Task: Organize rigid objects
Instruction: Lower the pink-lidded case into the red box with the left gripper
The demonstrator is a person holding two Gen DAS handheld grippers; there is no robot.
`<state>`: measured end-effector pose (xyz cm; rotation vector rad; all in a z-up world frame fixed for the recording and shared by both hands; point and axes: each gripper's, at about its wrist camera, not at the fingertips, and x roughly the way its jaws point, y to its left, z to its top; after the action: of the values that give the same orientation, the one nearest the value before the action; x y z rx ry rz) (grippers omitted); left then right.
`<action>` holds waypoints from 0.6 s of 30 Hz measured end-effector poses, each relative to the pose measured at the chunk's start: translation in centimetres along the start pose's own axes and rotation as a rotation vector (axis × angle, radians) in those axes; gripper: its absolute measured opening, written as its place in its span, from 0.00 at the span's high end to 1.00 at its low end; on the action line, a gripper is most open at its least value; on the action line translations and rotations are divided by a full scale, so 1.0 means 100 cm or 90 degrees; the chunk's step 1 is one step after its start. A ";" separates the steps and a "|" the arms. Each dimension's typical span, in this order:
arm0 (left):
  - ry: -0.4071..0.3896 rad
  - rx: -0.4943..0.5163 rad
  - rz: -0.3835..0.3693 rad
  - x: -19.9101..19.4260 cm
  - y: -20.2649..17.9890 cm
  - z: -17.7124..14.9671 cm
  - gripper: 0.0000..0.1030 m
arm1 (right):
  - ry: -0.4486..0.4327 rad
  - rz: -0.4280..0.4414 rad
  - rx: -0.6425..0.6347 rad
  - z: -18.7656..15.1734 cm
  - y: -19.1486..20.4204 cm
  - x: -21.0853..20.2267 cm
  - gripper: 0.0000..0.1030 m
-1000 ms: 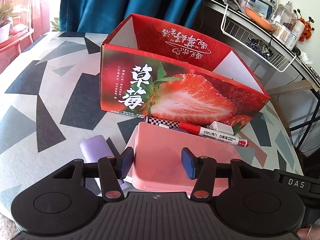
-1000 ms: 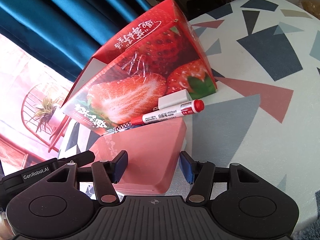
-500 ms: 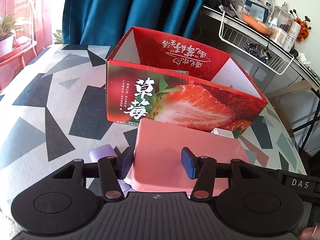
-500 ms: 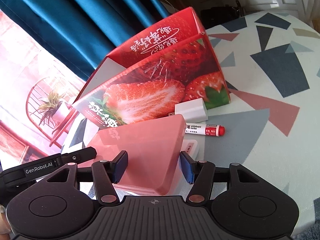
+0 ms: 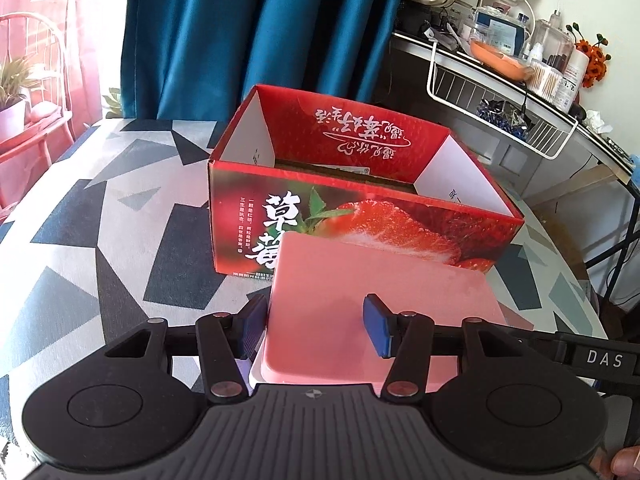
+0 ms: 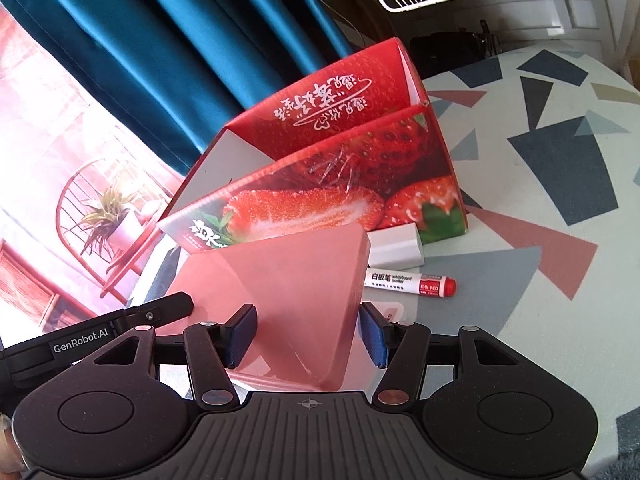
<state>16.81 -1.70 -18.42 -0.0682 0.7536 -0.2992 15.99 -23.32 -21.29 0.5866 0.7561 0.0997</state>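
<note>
Left wrist view: your left gripper (image 5: 316, 330) pinches one side of the pink case (image 5: 372, 300), which hangs just in front of the strawberry box (image 5: 360, 216), below its rim. The right gripper (image 6: 306, 334) clamps the other side. Keep both hands level, lift until the case clears the near wall, then carry it far and lower it inside. Down on the table (image 6: 560, 280), right of the case, lie a white block (image 6: 396, 246) and a red marker (image 6: 412, 282), well clear of your path.
</note>
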 end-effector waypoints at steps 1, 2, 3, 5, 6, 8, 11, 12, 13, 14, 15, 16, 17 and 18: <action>-0.003 -0.002 -0.001 -0.001 0.000 0.001 0.46 | -0.002 0.001 -0.002 0.001 0.001 -0.001 0.48; -0.005 -0.005 -0.002 -0.002 0.001 0.003 0.46 | -0.005 0.002 -0.004 0.003 0.003 -0.002 0.48; -0.007 -0.007 -0.003 -0.002 0.001 0.004 0.46 | -0.007 0.002 -0.007 0.004 0.004 -0.003 0.48; -0.013 -0.010 -0.005 -0.004 0.001 0.008 0.46 | -0.012 0.003 -0.013 0.008 0.007 -0.004 0.48; -0.016 -0.010 -0.005 -0.004 0.001 0.010 0.46 | -0.015 0.004 -0.018 0.010 0.009 -0.005 0.48; -0.023 -0.012 -0.002 -0.006 0.001 0.015 0.46 | -0.019 0.002 -0.024 0.015 0.013 -0.005 0.48; -0.031 -0.021 -0.006 -0.008 0.003 0.023 0.46 | -0.021 -0.002 -0.042 0.024 0.020 -0.005 0.48; -0.035 -0.025 -0.007 -0.009 0.003 0.026 0.46 | -0.024 -0.001 -0.047 0.028 0.023 -0.006 0.48; -0.038 -0.028 -0.008 -0.009 0.004 0.029 0.46 | -0.027 0.001 -0.050 0.032 0.025 -0.006 0.48; -0.039 -0.030 -0.009 -0.009 0.004 0.033 0.46 | -0.030 0.003 -0.053 0.036 0.027 -0.007 0.48; -0.041 -0.029 -0.011 -0.010 0.004 0.036 0.46 | -0.031 0.005 -0.055 0.040 0.029 -0.007 0.48; -0.044 -0.028 -0.013 -0.010 0.003 0.039 0.46 | -0.031 0.007 -0.057 0.045 0.031 -0.007 0.48; -0.046 -0.027 -0.013 -0.009 0.002 0.042 0.46 | -0.033 0.007 -0.058 0.049 0.032 -0.007 0.48; -0.048 -0.026 -0.014 -0.009 0.002 0.045 0.46 | -0.034 0.007 -0.060 0.054 0.033 -0.007 0.48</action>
<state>19.36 -1.48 -14.56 -0.1254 0.6851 -0.3005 19.51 -23.25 -15.98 0.5026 0.6920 0.1283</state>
